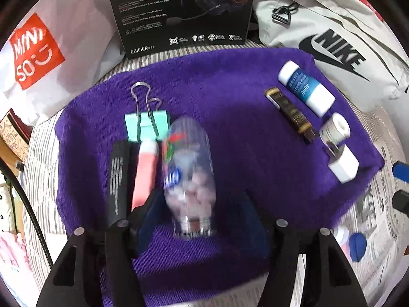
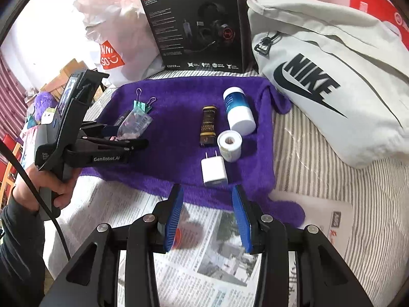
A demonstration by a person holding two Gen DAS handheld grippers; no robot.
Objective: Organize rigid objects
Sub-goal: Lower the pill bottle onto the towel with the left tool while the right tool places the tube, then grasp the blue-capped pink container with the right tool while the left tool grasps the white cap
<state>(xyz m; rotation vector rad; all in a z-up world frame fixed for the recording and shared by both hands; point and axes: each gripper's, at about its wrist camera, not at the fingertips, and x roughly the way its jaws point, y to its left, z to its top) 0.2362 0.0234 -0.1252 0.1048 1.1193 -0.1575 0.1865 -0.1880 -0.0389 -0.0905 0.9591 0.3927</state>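
A purple towel (image 1: 230,97) carries two rows of objects. On its left lie a green binder clip (image 1: 147,125), a black flat stick (image 1: 117,179) and a pink tube (image 1: 145,176). Beside them a clear bottle of pink pieces (image 1: 189,179) lies between the fingers of my left gripper (image 1: 200,199), which is open with a gap on the bottle's right side. On the right sit a blue-and-white bottle (image 2: 239,110), a brown tube (image 2: 208,125), a white tape roll (image 2: 229,144) and a white charger plug (image 2: 214,171). My right gripper (image 2: 207,192) is open and empty, just short of the plug.
A black headset box (image 2: 196,25) stands behind the towel, with a grey Nike bag (image 2: 319,76) at the right and a white Miniso bag (image 1: 35,51) at the left. Newspaper (image 2: 199,255) covers the striped sheet in front. A hand (image 2: 51,186) holds the left gripper.
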